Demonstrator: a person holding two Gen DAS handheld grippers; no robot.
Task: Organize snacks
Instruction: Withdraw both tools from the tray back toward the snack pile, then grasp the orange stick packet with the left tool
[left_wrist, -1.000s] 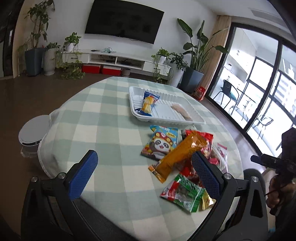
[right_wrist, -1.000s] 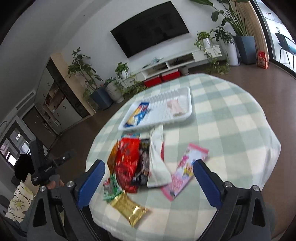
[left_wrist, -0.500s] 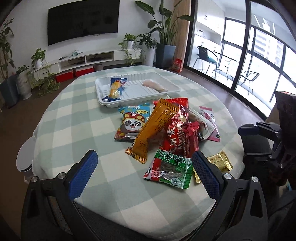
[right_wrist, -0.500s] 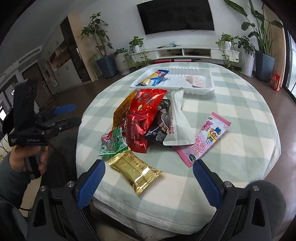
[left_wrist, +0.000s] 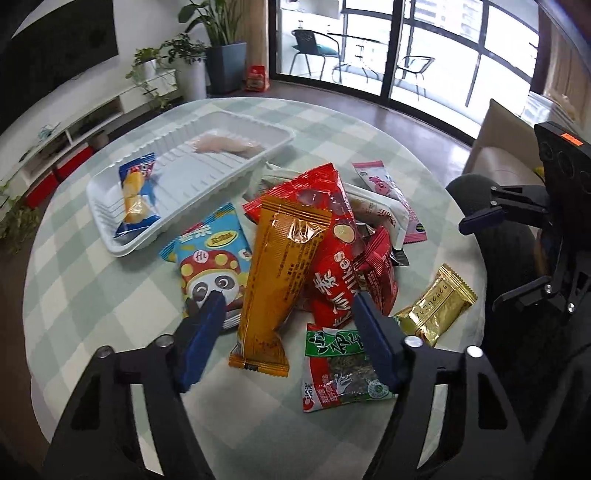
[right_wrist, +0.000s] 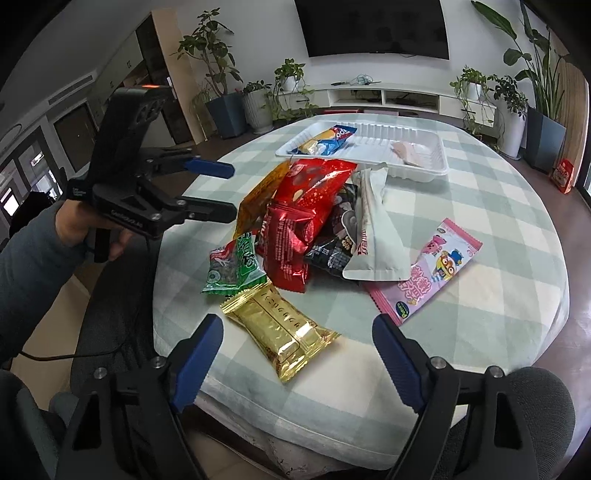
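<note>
Snack pile (left_wrist: 314, 258) heaped mid-table, just beside white tray (left_wrist: 184, 177). Left gripper (left_wrist: 286, 306) now down over orange packet (left_wrist: 280, 273), jaws closing, not yet pinching. Right gripper (right_wrist: 295, 332) narrowing above gold packet (right_wrist: 280, 328), empty. Pick looks imminent.

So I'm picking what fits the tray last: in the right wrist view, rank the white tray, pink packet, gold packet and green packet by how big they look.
1. White tray, though farthest away.
2. Pink packet and gold packet: alike; the gold lies nearer the camera, so unsure.
3. Green packet, partly covered.
</note>
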